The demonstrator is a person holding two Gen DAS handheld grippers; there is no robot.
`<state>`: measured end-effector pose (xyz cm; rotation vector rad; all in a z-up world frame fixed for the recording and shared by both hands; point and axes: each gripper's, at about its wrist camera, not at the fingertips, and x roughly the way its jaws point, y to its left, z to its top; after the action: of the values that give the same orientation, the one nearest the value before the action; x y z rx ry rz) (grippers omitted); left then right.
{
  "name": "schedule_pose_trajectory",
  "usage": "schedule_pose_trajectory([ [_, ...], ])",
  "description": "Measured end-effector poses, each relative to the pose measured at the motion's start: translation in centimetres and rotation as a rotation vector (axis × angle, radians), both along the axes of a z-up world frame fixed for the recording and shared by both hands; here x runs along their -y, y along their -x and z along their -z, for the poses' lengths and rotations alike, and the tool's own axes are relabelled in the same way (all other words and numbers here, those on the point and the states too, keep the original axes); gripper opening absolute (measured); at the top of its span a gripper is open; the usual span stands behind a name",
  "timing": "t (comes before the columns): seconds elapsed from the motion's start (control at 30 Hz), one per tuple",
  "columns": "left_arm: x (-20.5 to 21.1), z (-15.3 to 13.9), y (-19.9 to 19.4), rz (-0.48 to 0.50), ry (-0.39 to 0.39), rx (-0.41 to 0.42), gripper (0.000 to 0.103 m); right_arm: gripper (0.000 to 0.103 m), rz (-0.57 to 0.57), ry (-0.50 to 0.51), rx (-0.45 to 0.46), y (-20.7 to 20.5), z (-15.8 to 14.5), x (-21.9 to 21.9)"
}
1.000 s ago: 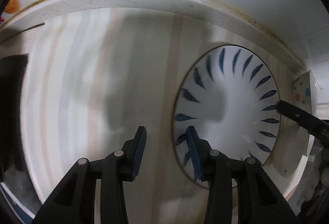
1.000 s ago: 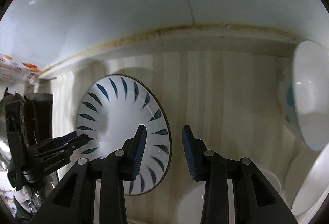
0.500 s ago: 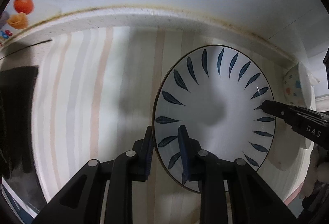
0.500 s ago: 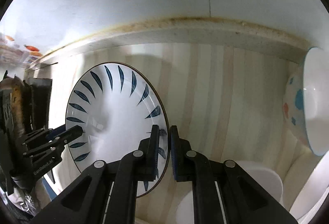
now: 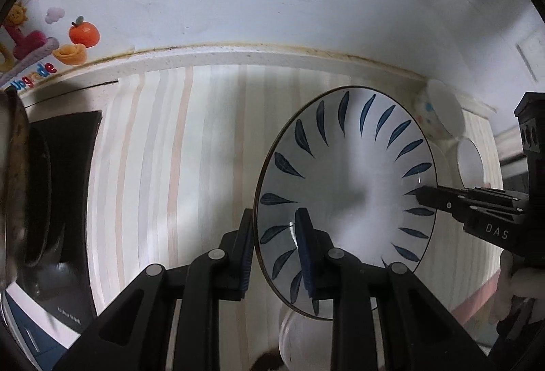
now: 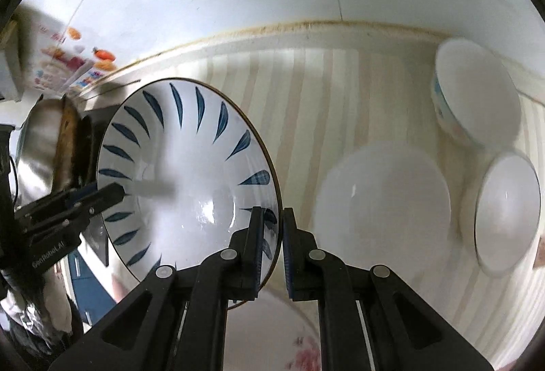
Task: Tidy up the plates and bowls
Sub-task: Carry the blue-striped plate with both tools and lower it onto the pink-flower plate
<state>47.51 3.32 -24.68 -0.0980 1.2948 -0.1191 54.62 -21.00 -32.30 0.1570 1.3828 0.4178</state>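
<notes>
Both fingers of my left gripper [image 5: 274, 246] pinch the near-left rim of the blue-leaf plate [image 5: 351, 197], one pad under the rim and one on its face, nearly closed. My right gripper [image 6: 272, 246] clamps the opposite edge of that same plate [image 6: 184, 180], its pads [image 6: 256, 243] drawn close with only the rim between them. I see the plate held above the striped countertop [image 5: 177, 166], tilted, spanning the space between my two grippers. Just right of my right fingers a white plate [image 6: 383, 204] lies flat; farther right sits a white bowl [image 6: 505, 212], and beyond it, toward the wall, a spotted bowl [image 6: 475, 100]. Well left of my left fingers I see a dark stove [image 5: 64, 200] and fruit stickers [image 5: 76, 37] on the wall.
</notes>
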Motion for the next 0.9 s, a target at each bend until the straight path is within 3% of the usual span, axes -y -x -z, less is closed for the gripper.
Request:
schedule_pose_trajectory([
  [0.33,2.3,2.1,6.5,0.047,0.009,-0.050,0.021,0.012,0.010,-0.020,-0.035,8.4,-0.3,2.6],
  [0.9,5.7,8.1,10.4,0.086,-0.040,-0.165,0.021,0.012,0.062,-0.014,-0.172,16.7,7.4,4.8],
])
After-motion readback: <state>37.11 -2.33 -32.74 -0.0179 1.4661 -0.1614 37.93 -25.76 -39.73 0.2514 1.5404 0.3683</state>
